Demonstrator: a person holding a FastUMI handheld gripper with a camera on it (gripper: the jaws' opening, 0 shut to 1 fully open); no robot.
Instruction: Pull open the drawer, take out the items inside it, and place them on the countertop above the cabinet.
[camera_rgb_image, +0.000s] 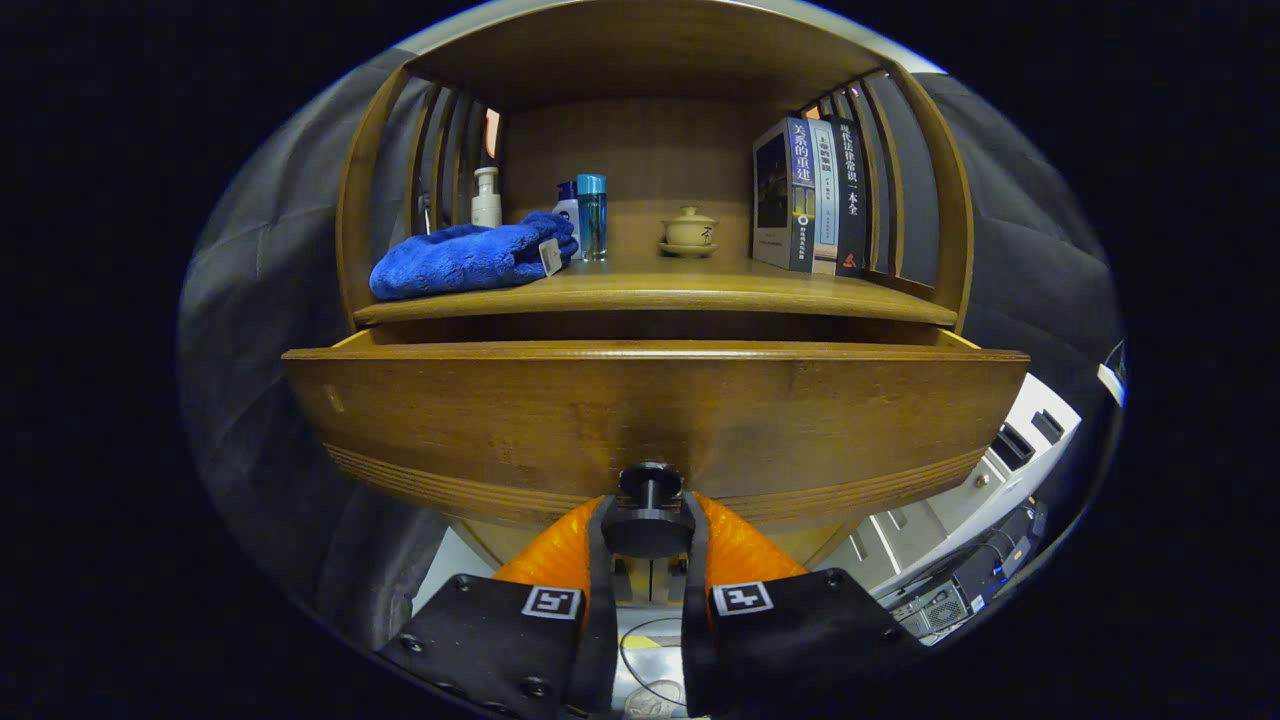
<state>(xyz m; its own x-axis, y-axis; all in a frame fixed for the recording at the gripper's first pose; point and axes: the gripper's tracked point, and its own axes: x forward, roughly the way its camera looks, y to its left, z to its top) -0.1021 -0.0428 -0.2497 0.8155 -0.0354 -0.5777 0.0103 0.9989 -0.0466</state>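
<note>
1. Drawer (655, 415) of smooth brown wood stands pulled partway out beneath the countertop (655, 292); its curved front bears grooved lines along the lower edge.
2. We see our gripper (648, 530) with both fingers clamped on the round dark knob (649, 482).
3. On the countertop lie a plush blue towel (470, 258), a white pump bottle (486, 198), a blue glass bottle (592, 216), a ceramic lidded cup (689, 230) and upright books (810, 195).

Pictured from behind: gripper (650, 505) with two ribbed, tapering fingers (745, 545), each backed by a flat black plate (810, 635) carrying a square black-and-white marker (741, 598) and round dark screws (411, 643) near the edges. Pressed from both sides against the drawer knob (648, 532).
</note>
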